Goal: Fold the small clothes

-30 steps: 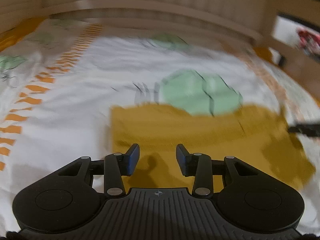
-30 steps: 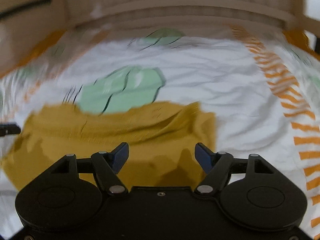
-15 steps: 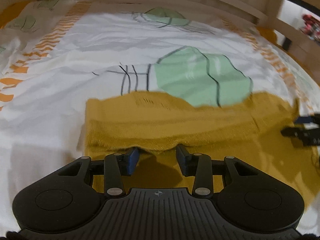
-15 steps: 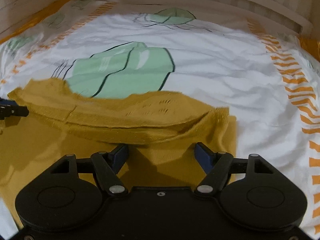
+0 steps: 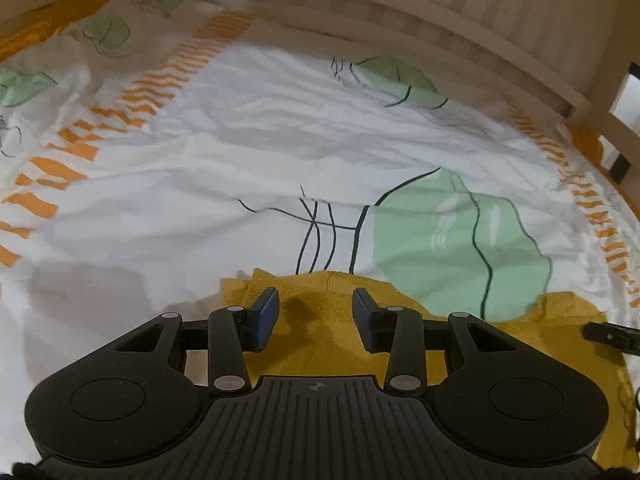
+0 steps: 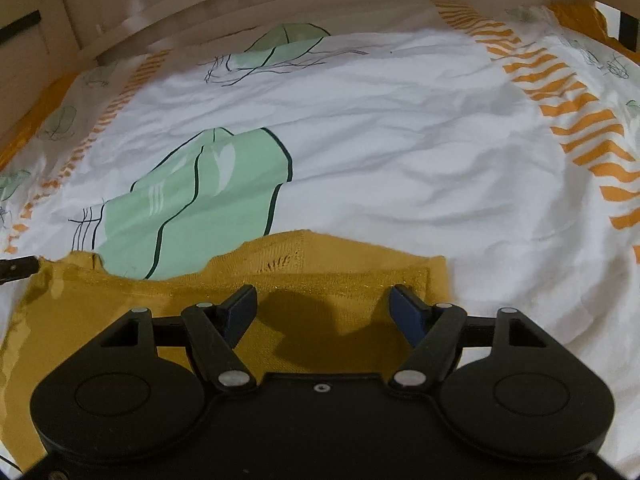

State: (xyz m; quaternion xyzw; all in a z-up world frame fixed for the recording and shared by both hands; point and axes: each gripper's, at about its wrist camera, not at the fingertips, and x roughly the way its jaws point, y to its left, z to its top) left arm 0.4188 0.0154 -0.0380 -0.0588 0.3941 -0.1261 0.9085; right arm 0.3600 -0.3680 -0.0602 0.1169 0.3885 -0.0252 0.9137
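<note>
A mustard-yellow knit garment [image 5: 320, 332] lies flat on the white printed bed sheet [image 5: 248, 168]. It also shows in the right wrist view [image 6: 328, 280], with a folded band along its far edge. My left gripper [image 5: 316, 312] is open and empty, just above the garment's left part. My right gripper [image 6: 324, 312] is open wide and empty, above the garment's right part. The right gripper's tip shows at the right edge of the left wrist view [image 5: 612, 336]. The left gripper's tip shows at the left edge of the right wrist view [image 6: 16, 270].
The sheet [image 6: 400, 140] has green leaf prints [image 6: 192, 208] and orange striped bands [image 6: 580, 120]. A wooden slatted bed rail [image 5: 440, 16] runs along the far side. The sheet is creased beyond the garment.
Both grippers have moved forward and lower over the garment, toward its far edge. More bare sheet lies ahead of them now. Both stay open and empty.
</note>
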